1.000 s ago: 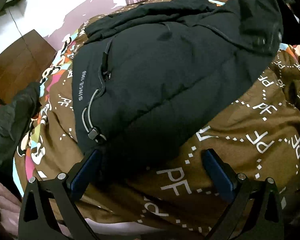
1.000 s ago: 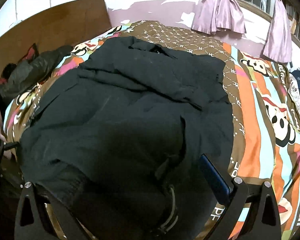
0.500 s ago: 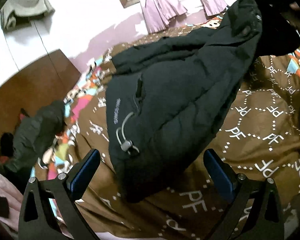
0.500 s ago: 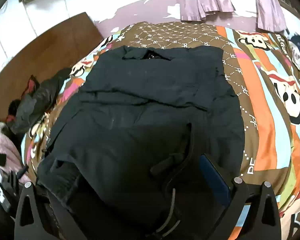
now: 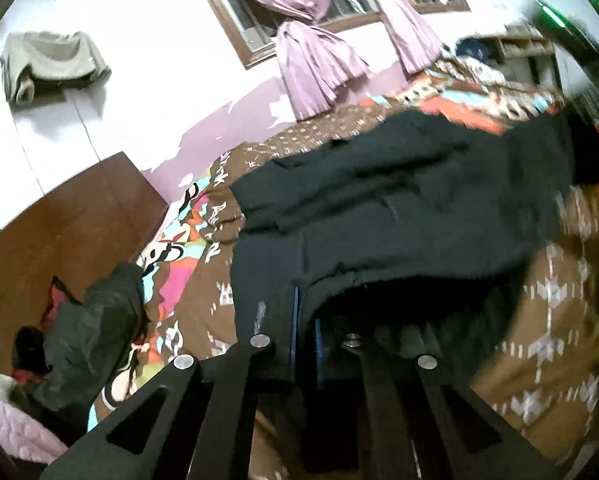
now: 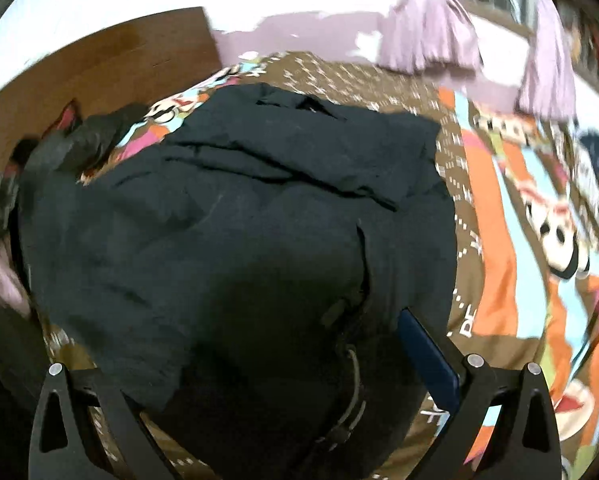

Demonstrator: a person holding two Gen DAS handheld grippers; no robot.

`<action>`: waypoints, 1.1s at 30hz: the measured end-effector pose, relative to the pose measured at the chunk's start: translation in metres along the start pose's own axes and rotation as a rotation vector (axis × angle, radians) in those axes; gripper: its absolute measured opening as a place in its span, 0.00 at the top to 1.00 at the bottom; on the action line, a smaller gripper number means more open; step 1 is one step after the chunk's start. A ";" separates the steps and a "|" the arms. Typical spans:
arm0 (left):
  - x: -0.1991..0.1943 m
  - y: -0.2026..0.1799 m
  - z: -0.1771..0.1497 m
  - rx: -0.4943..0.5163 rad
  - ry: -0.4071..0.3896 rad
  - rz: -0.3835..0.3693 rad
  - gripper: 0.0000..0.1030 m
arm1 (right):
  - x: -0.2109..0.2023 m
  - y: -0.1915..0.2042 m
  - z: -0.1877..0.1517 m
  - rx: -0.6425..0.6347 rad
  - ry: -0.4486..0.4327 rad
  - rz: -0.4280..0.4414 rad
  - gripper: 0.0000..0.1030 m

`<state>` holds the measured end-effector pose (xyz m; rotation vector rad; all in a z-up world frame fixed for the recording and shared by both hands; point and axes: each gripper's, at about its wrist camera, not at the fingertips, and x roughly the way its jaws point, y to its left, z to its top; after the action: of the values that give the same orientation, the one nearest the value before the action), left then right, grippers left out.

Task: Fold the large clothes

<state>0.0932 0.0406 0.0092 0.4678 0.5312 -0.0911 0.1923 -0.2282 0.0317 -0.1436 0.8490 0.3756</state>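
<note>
A black padded jacket (image 5: 399, 208) lies spread over the brown patterned bedspread (image 5: 559, 320). My left gripper (image 5: 305, 320) is shut on the jacket's near hem, with a fold of black fabric pinched between its blue pads. In the right wrist view the jacket (image 6: 239, 220) fills the middle. My right gripper (image 6: 263, 320) stands wide, the jacket's bulk lying between its jaws. The fabric drapes over and hides its left finger, while the face of the blue right pad (image 6: 427, 356) shows bare beside a drawcord.
A dark grey garment (image 5: 91, 320) lies crumpled by the wooden headboard (image 5: 59, 232) at the left. Pink curtains (image 5: 311, 60) hang at the window beyond the bed. A grey cloth (image 5: 51, 64) sits high on the wall. A pink blanket (image 5: 15, 420) lies at the lower left.
My left gripper's jaws went from wide open to shut on the jacket's hem, and it rose and tipped up toward the wall. The right gripper shifted slightly over the jacket.
</note>
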 end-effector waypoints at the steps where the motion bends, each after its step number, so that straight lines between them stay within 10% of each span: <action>1: 0.004 0.010 0.014 -0.028 0.000 -0.014 0.95 | -0.001 0.003 -0.004 -0.021 -0.009 -0.017 0.00; 9: 0.008 0.031 0.072 -0.062 0.017 -0.200 0.95 | 0.014 -0.015 -0.006 0.097 0.005 -0.002 0.00; 18: -0.003 0.007 -0.004 0.020 0.191 -0.371 0.91 | 0.027 -0.009 -0.005 0.112 0.055 0.043 0.00; 26: 0.006 -0.048 -0.059 0.282 0.345 -0.384 0.39 | 0.034 -0.002 -0.023 0.077 0.102 0.024 0.00; 33: 0.027 -0.083 -0.080 0.427 0.417 -0.290 0.30 | 0.037 0.004 -0.019 0.060 0.111 0.031 0.00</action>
<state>0.0623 0.0034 -0.0986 0.8326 0.9963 -0.3963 0.1996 -0.2193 -0.0089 -0.0969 0.9721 0.3732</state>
